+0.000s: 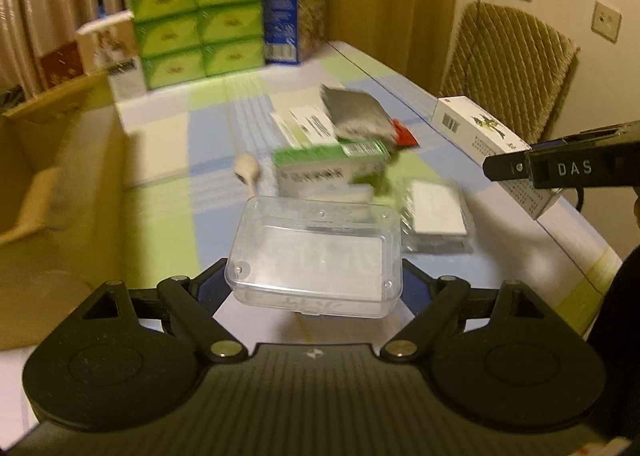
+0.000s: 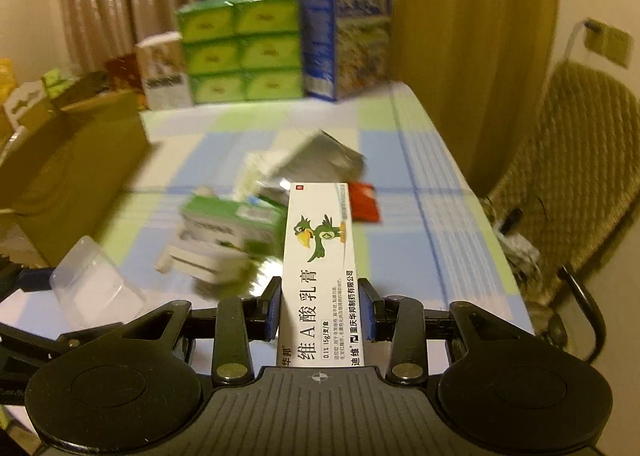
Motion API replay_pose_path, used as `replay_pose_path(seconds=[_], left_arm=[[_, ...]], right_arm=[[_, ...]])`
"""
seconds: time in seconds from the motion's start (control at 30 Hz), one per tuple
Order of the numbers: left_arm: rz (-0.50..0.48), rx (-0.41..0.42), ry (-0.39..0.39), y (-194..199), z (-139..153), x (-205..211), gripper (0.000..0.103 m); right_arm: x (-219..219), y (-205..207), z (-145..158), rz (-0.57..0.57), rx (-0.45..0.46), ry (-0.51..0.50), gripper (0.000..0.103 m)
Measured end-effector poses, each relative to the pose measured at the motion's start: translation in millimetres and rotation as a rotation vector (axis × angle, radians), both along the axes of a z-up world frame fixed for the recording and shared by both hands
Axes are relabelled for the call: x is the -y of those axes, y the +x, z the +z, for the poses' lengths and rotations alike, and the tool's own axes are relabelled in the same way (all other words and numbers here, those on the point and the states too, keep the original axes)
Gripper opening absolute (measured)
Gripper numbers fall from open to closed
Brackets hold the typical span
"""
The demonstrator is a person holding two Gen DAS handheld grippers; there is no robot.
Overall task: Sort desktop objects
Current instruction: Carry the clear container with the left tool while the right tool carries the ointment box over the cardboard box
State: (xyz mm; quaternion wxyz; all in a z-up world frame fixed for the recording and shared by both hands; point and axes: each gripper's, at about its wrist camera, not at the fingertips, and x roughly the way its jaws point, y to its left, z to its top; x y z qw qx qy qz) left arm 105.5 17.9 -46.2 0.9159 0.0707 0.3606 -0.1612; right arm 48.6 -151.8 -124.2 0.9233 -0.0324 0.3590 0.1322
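Nearest to the left wrist camera, the left tool (image 1: pixel 314 288) is seen, its fingers pinching a clear plastic case (image 1: pixel 316 256) from both sides; the case is held above the worktop (image 1: pixel 500 276), closed and seemingly empty. Nearest to the right wrist camera, the right tool (image 2: pixel 320 310) is pressed on a white ointment box (image 2: pixel 318 276) printed with a green bird; the box lies lengthwise between the blue finger pads (image 2: pixel 274 308) and points away from the camera.

The worktop is covered with a cloth of blue, green and white squares. At its left edge an open cardboard carton (image 1: pixel 60 184) is standing, brown and large. At the far end a stack of green boxes (image 1: pixel 198 26) is placed, six fronts being visible, and just beside it on the right a tall blue box (image 1: pixel 282 4) stands upright. A white box (image 1: pixel 110 52) stands to the left of the stack. A quilted chair (image 1: pixel 508 68) is seen beyond the right edge of the worktop.

In the middle of the worktop a loose heap of small things is lying, blurred in both views. A green-and-white box (image 1: pixel 328 164) can be told in it, with a grey foil pouch (image 1: pixel 356 112) behind it and a small red packet (image 1: pixel 406 134) to the right of the pouch. A flat white packet (image 1: pixel 438 212) lies just right of the held case. The other pieces in the heap cannot be told.
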Motion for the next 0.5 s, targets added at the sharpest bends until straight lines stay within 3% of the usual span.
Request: replay_pose_path(seconds=[0.5], left_arm=[[0.196,0.078,0.036,-10,74,-104,0.083]], right_arm=[[-127,-9,51,0.246,0.072,0.071,0.035]])
